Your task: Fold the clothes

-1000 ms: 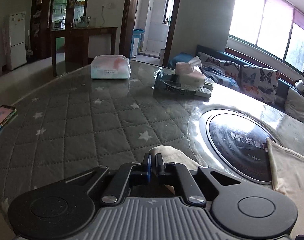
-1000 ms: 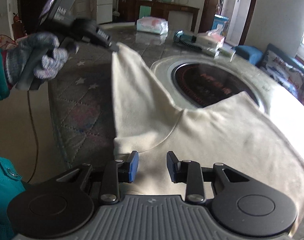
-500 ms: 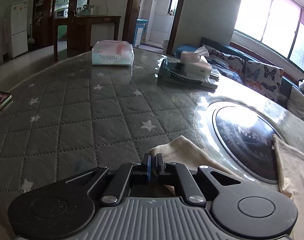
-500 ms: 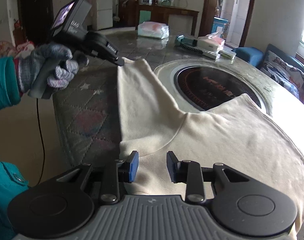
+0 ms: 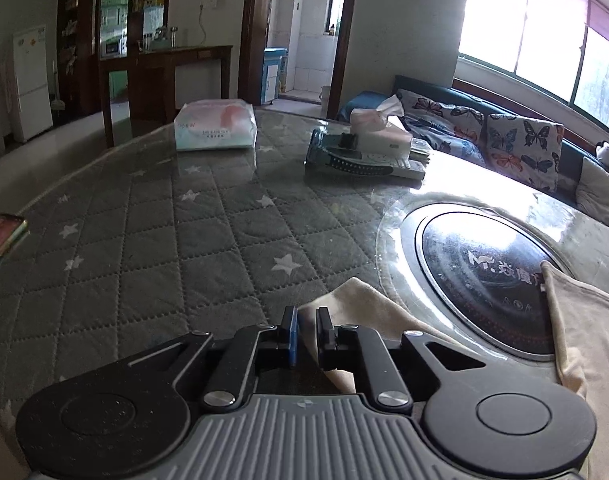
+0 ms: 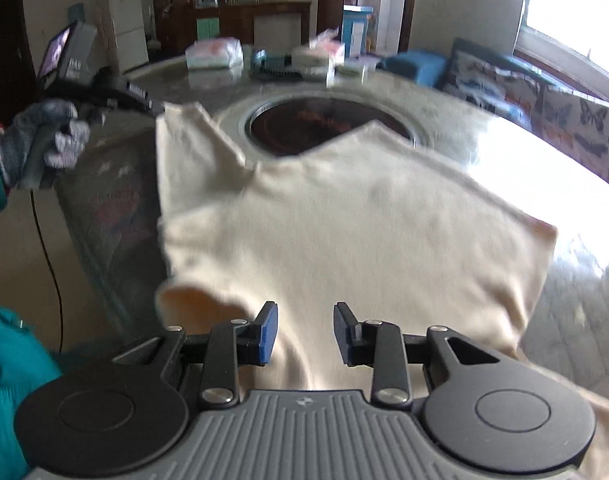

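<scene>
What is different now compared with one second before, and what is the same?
The left tool carried the sleeve of the cream shirt down to the table; its fingers, shut before, now show a small gap. The right tool stays open above the shirt's body.

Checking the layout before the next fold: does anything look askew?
Yes. The cream shirt lies skewed, its upper edge over the round inset cooktop rather than the quilted mat. One corner sits by the left gripper.

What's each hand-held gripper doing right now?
Left hand-held gripper: closed on the cream cotton shirt's sleeve.
Right hand-held gripper: open, holding nothing.
</scene>
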